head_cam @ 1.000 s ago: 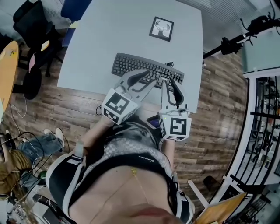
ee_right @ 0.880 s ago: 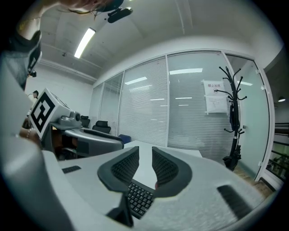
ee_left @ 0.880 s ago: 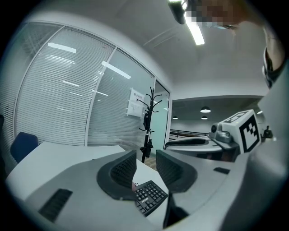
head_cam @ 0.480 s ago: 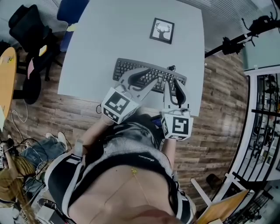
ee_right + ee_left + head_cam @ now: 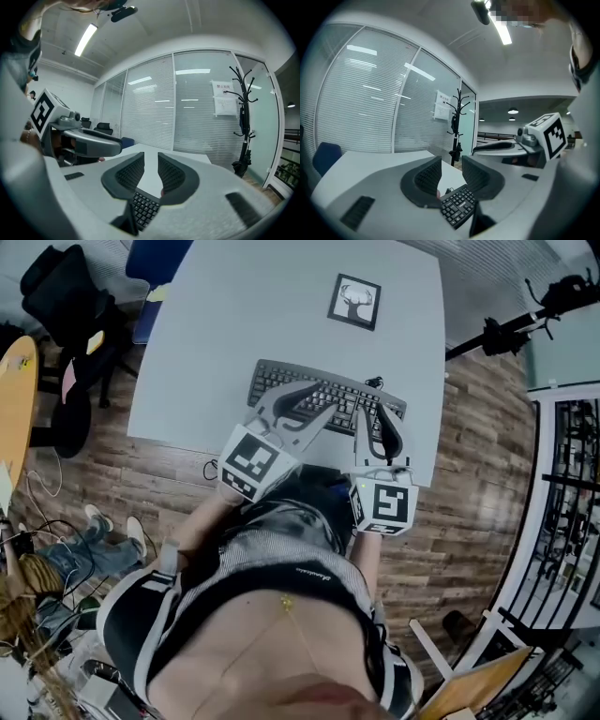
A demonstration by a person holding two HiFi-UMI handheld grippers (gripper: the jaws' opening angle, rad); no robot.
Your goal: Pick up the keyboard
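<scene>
The keyboard point(image 5: 277, 379) is a flat, dark slab of small square keys. It lies on the smooth grey table point(image 5: 234, 324), close to the six o'clock edge. The left gripper point(image 5: 323, 407) reaches over it from seven o'clock and the right gripper point(image 5: 382, 416) from six, both pointing nearly level. Each pair of ribbed black jaws stands slightly apart, with nothing between them and the keys just below. A square framed deer picture point(image 5: 355, 302) lies flat toward twelve o'clock. Wood-plank flooring point(image 5: 469, 474) surrounds the table.
</scene>
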